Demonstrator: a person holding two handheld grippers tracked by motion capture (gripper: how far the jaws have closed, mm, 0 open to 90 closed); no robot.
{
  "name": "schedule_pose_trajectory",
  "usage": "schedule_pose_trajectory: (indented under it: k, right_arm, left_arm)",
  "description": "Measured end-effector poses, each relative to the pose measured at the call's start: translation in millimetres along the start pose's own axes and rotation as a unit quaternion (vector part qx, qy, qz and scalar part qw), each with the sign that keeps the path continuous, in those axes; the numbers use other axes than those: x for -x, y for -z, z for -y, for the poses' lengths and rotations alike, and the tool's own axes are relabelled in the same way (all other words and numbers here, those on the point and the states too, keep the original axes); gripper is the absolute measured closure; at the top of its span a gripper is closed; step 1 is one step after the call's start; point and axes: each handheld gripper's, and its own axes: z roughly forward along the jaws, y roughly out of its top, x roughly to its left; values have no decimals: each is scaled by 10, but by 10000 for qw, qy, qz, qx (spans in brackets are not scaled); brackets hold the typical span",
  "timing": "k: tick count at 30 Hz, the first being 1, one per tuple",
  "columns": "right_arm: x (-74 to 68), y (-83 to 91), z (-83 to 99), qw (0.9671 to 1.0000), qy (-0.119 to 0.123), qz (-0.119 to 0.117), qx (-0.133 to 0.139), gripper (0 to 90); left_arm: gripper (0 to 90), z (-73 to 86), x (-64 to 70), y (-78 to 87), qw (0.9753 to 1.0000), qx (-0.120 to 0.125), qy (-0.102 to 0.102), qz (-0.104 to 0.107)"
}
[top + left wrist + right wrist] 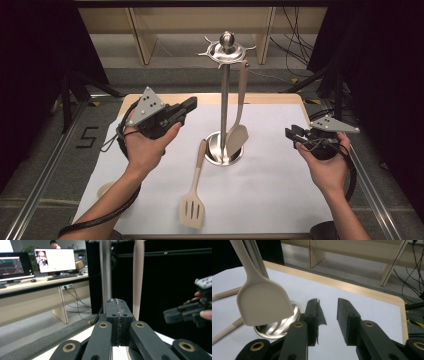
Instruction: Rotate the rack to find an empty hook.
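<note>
Progress stood halfway, I judged: one spatula (238, 131) hung on the rack (225, 95), the slotted one (194, 202) lay on the table at the base's seven o'clock, left gripper (190, 106) closed empty, right gripper (291, 135) slightly parted.

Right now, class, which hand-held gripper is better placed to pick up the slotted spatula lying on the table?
Probably left: the left gripper hangs nearer the slotted spatula, though its jaws are shut. The right gripper is open but farther off.

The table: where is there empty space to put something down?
The white sheet is bare at the near right, between the slotted spatula and the right gripper. Around the stand's base, under the hanging spatula, it is crowded.
</note>
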Motion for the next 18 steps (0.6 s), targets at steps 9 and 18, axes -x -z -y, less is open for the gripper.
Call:
schedule_pose_trajectory:
  k: [9,18]
  right_arm:
    - [-46,-30,11,9999,-133,10,55,707]
    - [-24,-3,0,9999,-105,-35,-61,707]
  left_arm:
    - [892,-269,180,-270,9994,120,-47,333]
    - [891,-445,243,-455,9988,248,-145,401]
